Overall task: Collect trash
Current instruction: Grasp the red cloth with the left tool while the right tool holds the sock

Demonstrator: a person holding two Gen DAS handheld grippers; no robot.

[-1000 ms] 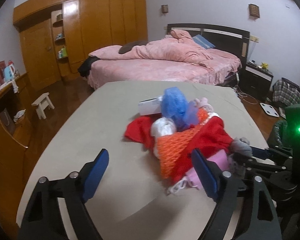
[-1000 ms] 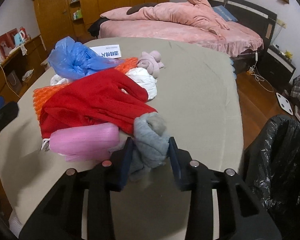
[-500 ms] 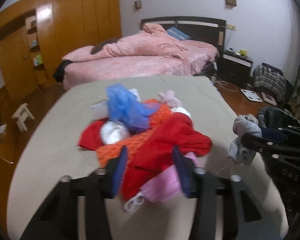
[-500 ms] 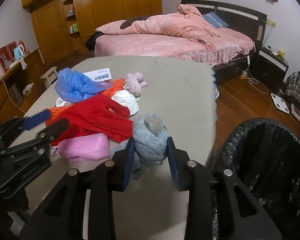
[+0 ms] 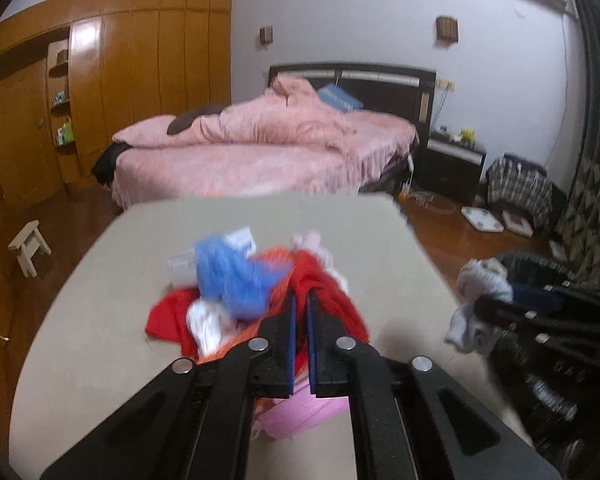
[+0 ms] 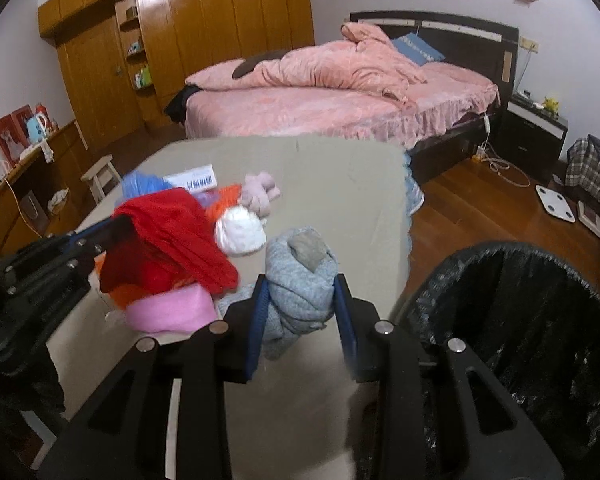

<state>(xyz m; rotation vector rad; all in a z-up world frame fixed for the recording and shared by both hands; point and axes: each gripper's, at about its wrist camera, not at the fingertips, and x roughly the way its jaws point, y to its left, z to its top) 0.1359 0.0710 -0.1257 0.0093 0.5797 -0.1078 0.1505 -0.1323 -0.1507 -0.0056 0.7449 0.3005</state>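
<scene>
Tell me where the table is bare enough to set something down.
The table is bare along its far edge toward the bed and down its right side, between the white bundle and the bin. The left half is crowded: red cloth, pink item and blue bag piled together.

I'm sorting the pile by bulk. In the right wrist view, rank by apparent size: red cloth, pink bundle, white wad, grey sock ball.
1. red cloth, largest.
2. grey sock ball and pink bundle: similar; the sock ball, held in the right gripper, is nearest the camera, so unsure.
3. white wad, smallest.
</scene>
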